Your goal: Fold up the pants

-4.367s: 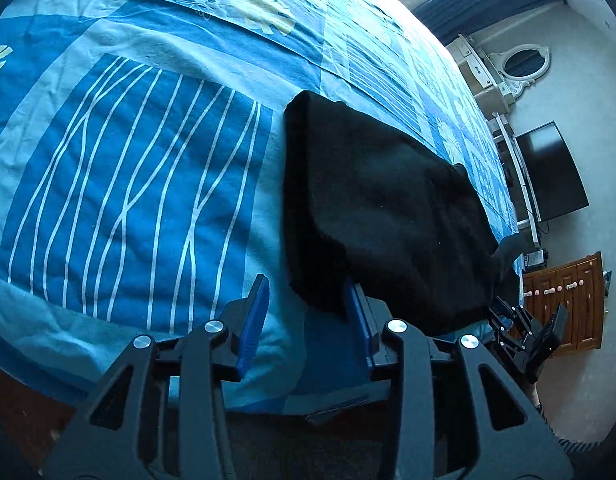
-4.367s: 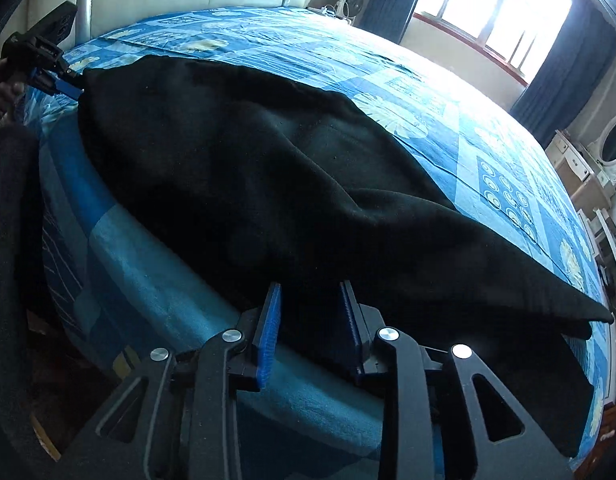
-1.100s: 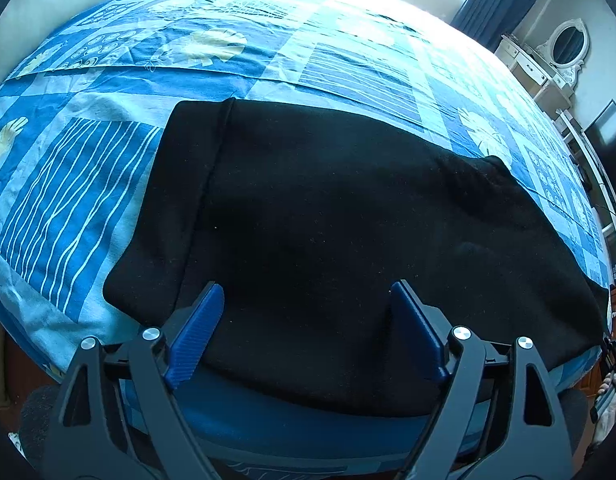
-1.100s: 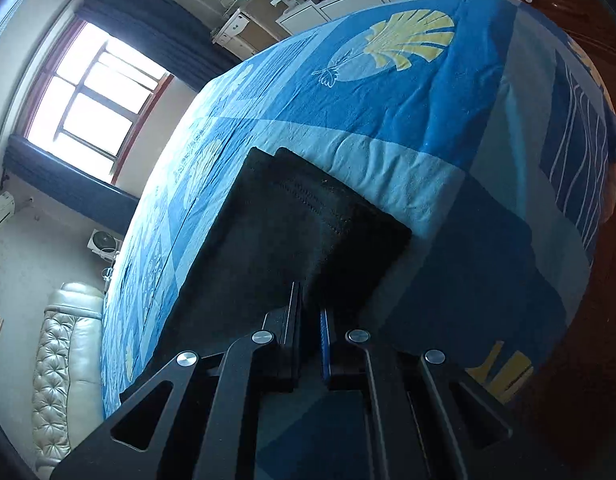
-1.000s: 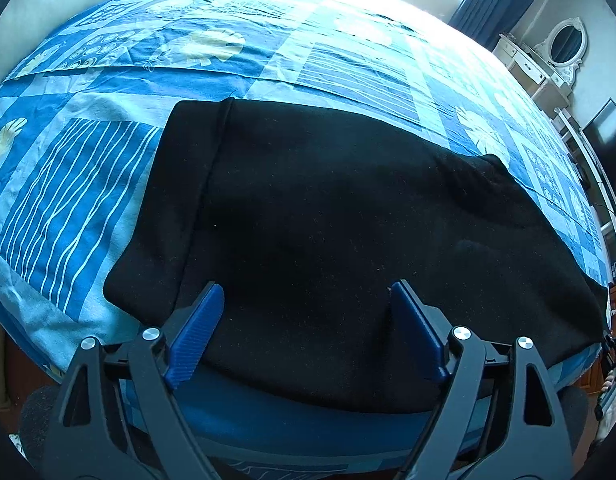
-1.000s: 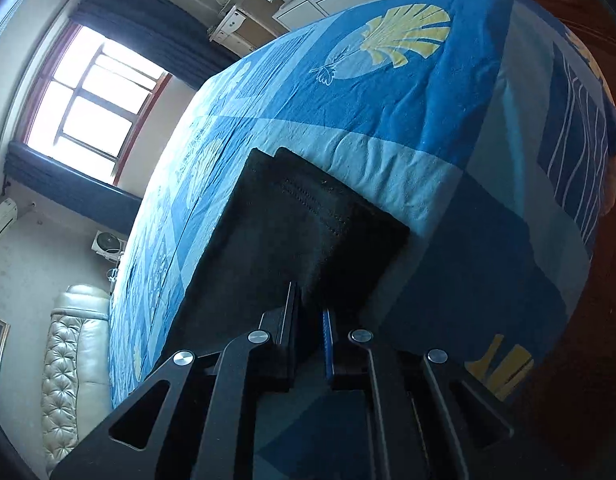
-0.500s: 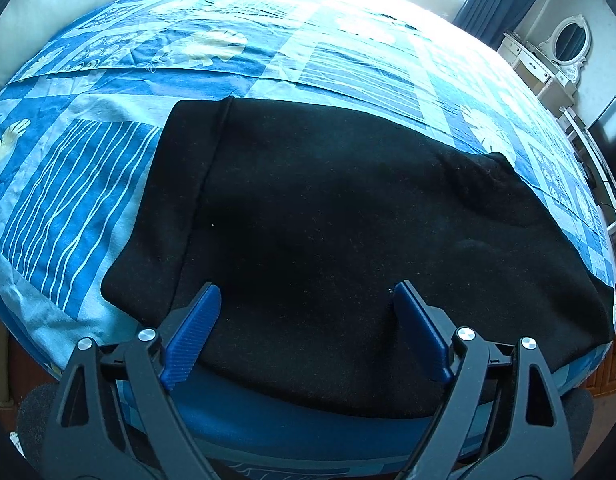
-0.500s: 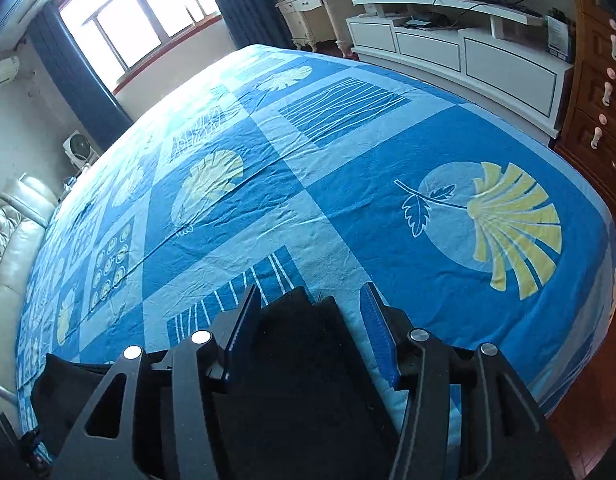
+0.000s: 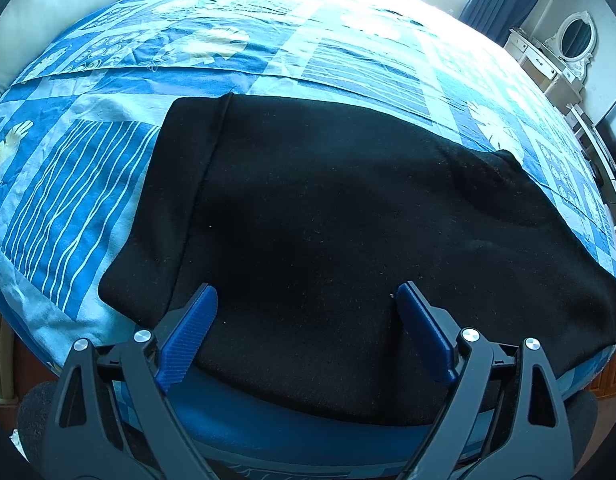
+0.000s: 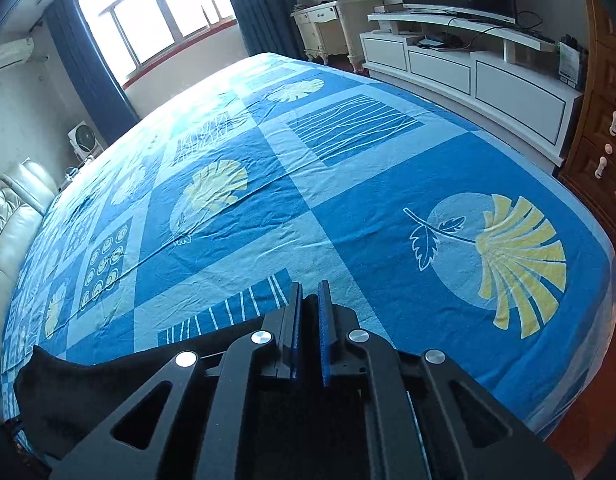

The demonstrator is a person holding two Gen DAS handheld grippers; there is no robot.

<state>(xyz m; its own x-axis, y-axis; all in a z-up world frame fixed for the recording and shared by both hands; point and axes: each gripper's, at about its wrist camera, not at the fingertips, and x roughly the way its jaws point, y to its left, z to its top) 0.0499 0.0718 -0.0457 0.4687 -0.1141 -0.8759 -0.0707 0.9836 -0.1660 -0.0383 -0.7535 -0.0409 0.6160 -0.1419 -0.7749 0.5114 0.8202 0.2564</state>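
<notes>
The black pants (image 9: 348, 220) lie flat along the near edge of the bed, waistband to the left and legs running off to the right. My left gripper (image 9: 304, 312) is wide open, with its blue pads resting over the pants' near edge and holding nothing. In the right wrist view, my right gripper (image 10: 308, 312) has its jaws nearly together above the leg end of the pants (image 10: 88, 384). Whether cloth is between its pads is hidden.
The bed carries a blue patterned sheet (image 10: 348, 200). A white TV stand (image 10: 468, 68) and a wooden dresser (image 10: 604, 120) stand past the foot. A cream leather headboard (image 10: 8, 216) is at the left. A vanity mirror (image 9: 576, 36) is at the far right.
My right gripper opened and let go of the leg end, swung up to face across the bed, then closed its jaws to a narrow gap. My left gripper stayed open over the pants.
</notes>
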